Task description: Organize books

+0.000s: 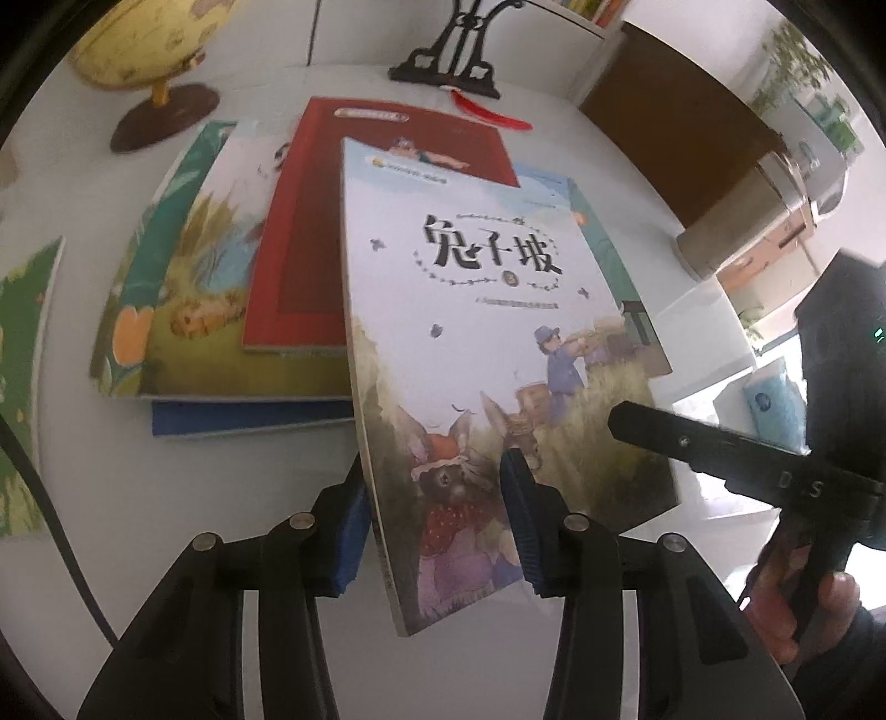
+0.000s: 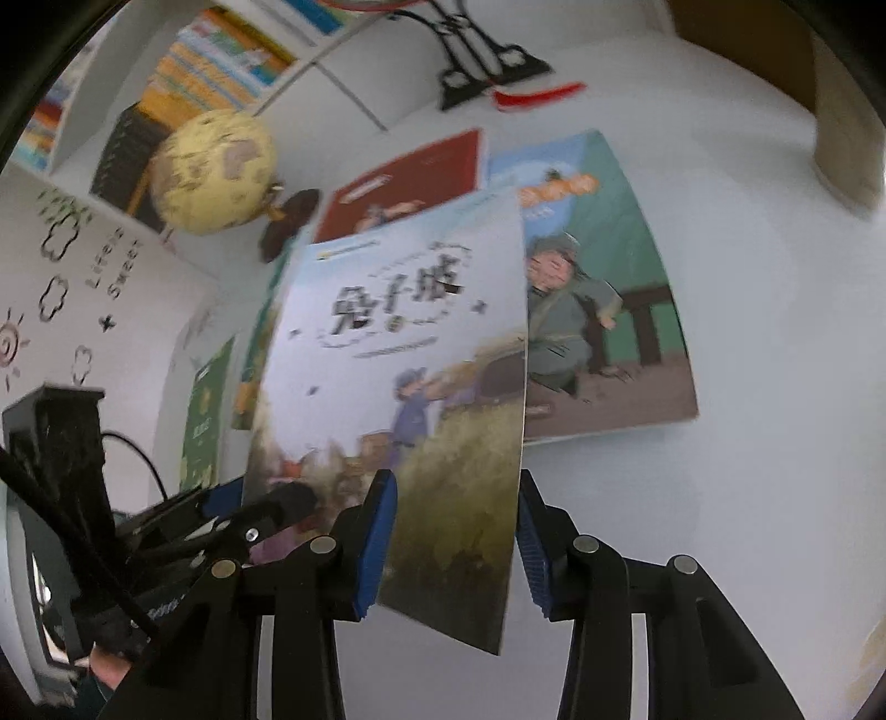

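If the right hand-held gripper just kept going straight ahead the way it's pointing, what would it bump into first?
The pale rabbit-cover paperback book already sits between the right hand-held gripper's blue pads, so it would meet that first. Beyond it, probably the green-covered book lying flat on the white table, though depth is unclear.

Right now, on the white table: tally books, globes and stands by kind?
Books: 6 (white rabbit-cover book, red book, yellow-green illustrated book, blue book, teal book, dark green book)
Cream globe: 1
Black ornate stand: 1
Total: 8
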A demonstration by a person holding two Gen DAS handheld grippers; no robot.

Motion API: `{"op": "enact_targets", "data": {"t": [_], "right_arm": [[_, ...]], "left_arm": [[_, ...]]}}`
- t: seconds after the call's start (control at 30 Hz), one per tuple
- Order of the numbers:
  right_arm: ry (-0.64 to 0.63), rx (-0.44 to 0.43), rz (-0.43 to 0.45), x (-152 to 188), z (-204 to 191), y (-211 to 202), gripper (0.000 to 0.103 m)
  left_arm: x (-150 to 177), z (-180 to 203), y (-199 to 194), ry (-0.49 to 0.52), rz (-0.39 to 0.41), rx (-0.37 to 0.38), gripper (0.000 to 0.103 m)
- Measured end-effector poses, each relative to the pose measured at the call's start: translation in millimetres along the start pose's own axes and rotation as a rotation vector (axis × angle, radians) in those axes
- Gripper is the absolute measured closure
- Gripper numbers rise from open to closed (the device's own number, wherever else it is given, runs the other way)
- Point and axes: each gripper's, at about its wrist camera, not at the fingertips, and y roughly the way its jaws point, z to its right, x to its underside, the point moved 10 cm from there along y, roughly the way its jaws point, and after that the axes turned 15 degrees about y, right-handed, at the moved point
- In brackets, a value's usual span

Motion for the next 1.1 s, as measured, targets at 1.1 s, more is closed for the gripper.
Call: {"op": "enact_targets", "data": {"t": [1.1], "right_arm": [[0.065, -0.07, 0.025, 10.3, 6.9, -2.4, 0.089]], "left_arm": [[-1.6, 6.2, -12.2, -0.091, 0.047, 0.097, 0.062]]}}
